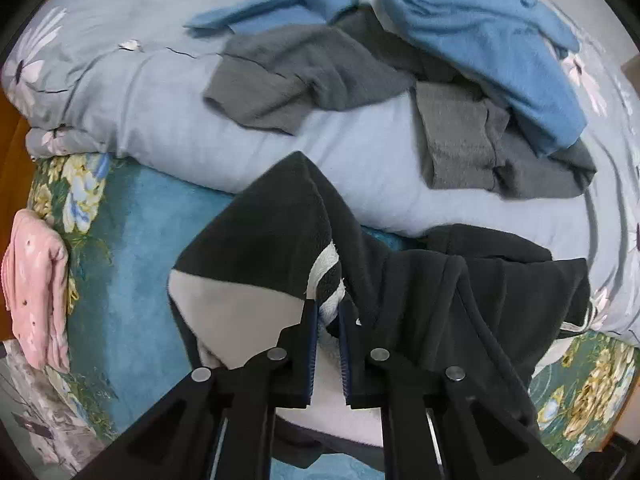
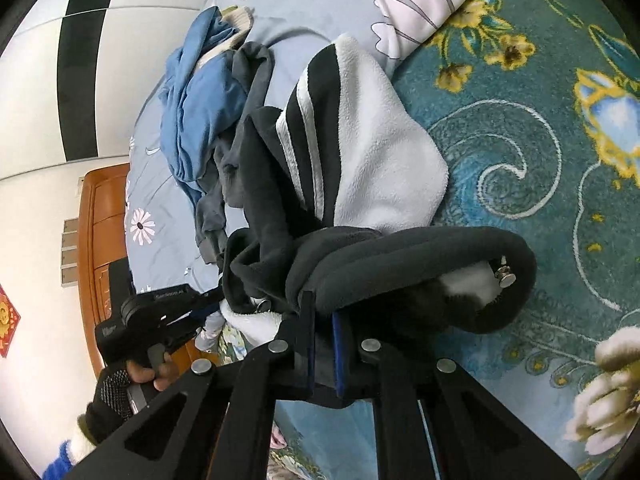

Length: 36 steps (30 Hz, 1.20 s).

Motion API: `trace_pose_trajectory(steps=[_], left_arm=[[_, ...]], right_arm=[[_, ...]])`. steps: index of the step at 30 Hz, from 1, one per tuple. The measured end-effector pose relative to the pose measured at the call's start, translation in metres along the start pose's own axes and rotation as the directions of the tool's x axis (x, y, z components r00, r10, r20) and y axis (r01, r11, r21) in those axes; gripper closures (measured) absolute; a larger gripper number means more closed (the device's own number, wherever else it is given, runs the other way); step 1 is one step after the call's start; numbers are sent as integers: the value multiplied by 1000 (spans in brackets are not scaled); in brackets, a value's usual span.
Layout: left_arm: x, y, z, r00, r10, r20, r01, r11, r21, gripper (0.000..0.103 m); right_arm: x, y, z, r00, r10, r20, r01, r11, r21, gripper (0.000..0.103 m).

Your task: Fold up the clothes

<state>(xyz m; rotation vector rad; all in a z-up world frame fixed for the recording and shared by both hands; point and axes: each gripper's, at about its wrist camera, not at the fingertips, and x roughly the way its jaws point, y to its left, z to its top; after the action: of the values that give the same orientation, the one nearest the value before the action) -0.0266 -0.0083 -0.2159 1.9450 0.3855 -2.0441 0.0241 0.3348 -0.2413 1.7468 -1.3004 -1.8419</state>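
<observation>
So far: the black-and-white fleece (image 1: 280,232) is unfolded, both claws pinching its edge.
Left gripper (image 1: 328,316): pinches striped hem.
Right gripper (image 2: 322,320): pinches dark fleece.
Waiting (heaped): blue garment (image 1: 480,40), grey garment (image 1: 312,72).

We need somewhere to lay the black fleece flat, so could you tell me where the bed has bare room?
Free: the teal blanket between the pink garment and the black fleece. Crowded: grey and blue clothes cover the quilt behind.

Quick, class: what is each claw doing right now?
Left claw: closed on the black-and-white fleece garment.
Right claw: closed on the same garment's dark fold.
</observation>
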Motion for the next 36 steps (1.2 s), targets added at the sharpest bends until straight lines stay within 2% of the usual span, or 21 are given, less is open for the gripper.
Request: trace_pose_trajectory(steps=[4,5,8,9,11,15,19,23,27,28,31,32,36], left_arm=[[-34,30,-7,994,-71,85,74,997,-29,93],[-47,37,-8,990,-86,112,89,996,-24,93],[-82,62,-13,975,-127,181,131,991,-10,94],[-92,70,-14,971,-127,203,131,991,-4,94],[-109,83,-18,964,-111,240,112,994,9,94],[-122,119,-25,961,-76,267,83,996,-16,94],[-123,160,-37,961,2,277,22,996,-82,94],[-116,203,-56,966,68,251,-27,986,-164,94],[-106,228,-69,973,99,208,-55,976,-209,94],[-104,231,-71,975,98,201,-53,974,-220,94],[-99,232,-77,979,87,184,-41,970,-242,94],[-98,231,-78,979,85,183,-39,970,-242,94],[-100,227,-79,980,73,186,-26,970,-240,94]], right_arm=[[-27,-1,1,997,14,76,-14,1000,7,98],[-34,1,3,994,26,102,-27,1000,5,103],[-68,2,12,979,85,186,-88,996,8,103],[-78,3,16,974,97,207,-100,995,6,103],[-94,4,27,973,72,219,-72,997,-9,103],[-99,-7,33,979,65,194,-68,998,9,102],[-86,-19,22,988,62,141,-68,997,40,100],[-65,-26,8,996,50,78,-55,996,65,100],[-38,-29,6,998,39,47,-44,995,91,99],[-31,-29,8,998,43,45,-47,993,106,96],[-13,-28,15,998,42,43,-48,988,143,62],[-8,-27,18,998,37,44,-44,987,153,58],[8,-26,30,999,20,38,-27,981,193,58]])
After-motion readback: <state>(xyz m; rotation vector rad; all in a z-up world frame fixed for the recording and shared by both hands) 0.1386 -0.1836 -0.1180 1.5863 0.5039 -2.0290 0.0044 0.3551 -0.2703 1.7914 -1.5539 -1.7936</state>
